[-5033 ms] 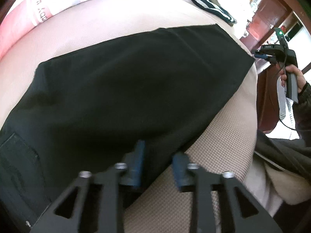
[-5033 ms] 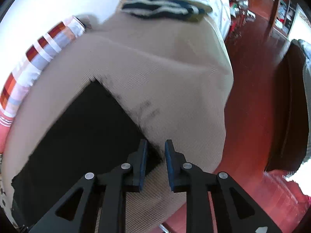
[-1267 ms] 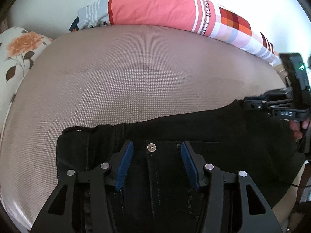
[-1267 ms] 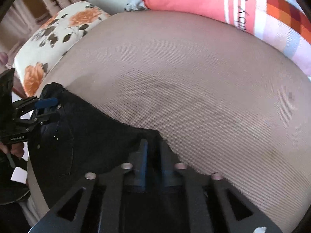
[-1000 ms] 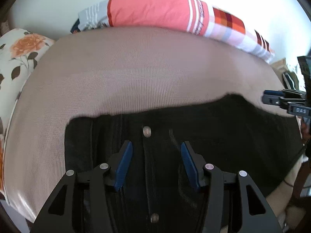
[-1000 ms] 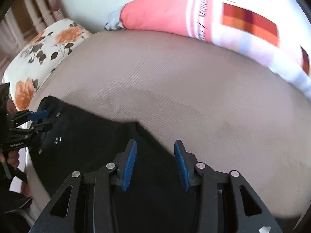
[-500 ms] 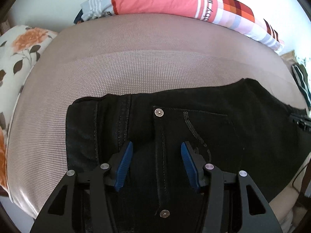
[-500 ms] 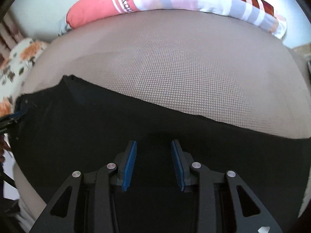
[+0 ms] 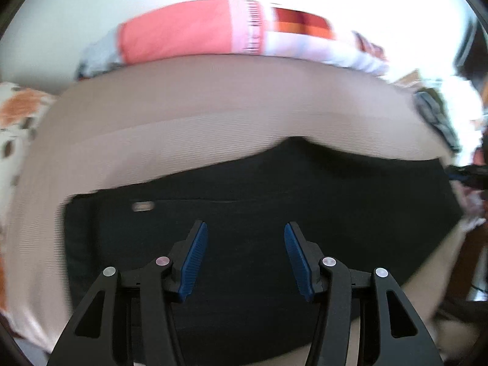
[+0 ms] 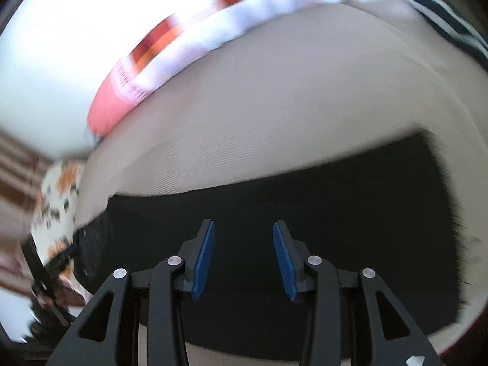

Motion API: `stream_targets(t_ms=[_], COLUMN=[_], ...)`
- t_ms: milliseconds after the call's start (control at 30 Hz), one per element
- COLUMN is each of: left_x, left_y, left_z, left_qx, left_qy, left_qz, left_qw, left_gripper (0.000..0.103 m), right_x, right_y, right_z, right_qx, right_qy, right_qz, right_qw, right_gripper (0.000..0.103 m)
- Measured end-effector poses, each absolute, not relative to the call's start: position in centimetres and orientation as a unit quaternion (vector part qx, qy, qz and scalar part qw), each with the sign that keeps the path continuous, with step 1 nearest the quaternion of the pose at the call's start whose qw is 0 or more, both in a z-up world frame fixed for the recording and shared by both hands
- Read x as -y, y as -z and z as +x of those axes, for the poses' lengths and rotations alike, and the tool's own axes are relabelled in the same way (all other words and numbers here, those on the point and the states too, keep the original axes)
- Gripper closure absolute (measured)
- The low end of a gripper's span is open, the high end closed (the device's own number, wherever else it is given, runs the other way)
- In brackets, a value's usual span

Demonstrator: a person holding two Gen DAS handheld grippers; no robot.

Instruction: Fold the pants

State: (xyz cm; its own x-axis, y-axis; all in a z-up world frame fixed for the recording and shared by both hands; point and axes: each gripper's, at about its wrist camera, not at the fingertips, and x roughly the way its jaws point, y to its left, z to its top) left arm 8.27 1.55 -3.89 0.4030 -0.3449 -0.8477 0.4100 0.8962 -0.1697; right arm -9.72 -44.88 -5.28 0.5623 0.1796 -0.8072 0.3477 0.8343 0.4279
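Since half a second ago, both cameras have pulled back and blurred. Left gripper (image 9: 245, 254): fingers spread wide, holding nothing, above the black pants (image 9: 274, 189), which lie flat on the beige bed (image 9: 213, 97). Only this view shows a metal rivet (image 9: 142, 206). Right gripper (image 10: 242, 259): fingers wide apart, empty; only here the frayed hem (image 10: 454, 213) appears. Lettering on the striped pillow (image 9: 198, 30) is unreadable.

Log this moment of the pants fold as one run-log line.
phase: between folds | left tool: open, above pants | right tool: open, above pants | pants: flat on beige cushion | frames: motion-blurred
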Motion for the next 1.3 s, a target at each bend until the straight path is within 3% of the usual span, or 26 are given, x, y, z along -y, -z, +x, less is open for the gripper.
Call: stream_targets(t_ms=[300,767,967,1300], left_x=[5.5,8.7,9.1,9.3], left_y=[5.9,8.2,9.3,9.3], left_z=[9.2,10.1,10.5,11.1], left_qx=[-0.537,-0.575,-0.569,-0.556], left_qy=[0.274,0.259,0.253,0.253], left_qz=[0.012,0.039,0.059,0.050], left_qw=[0.798,0.775,0.780,0.790], left_gripper=[0.049,0.049,0.049,0.048], right_x=[57.4,58.0,57.7,53.8], right_y=[7.1,10.5,11.4,9.3], right_z=[-18.4,-17.6,-16.6,-16.9], right_qx=[-0.452,-0.468,-0.451,-0.419], right_qy=[0.146,0.013,-0.001,0.070], right_qz=[0.354,0.373,0.391,0.378], right_qw=[0.806,0.801,0.802,0.822], right_gripper=[0.065,0.070,0.089,0.094])
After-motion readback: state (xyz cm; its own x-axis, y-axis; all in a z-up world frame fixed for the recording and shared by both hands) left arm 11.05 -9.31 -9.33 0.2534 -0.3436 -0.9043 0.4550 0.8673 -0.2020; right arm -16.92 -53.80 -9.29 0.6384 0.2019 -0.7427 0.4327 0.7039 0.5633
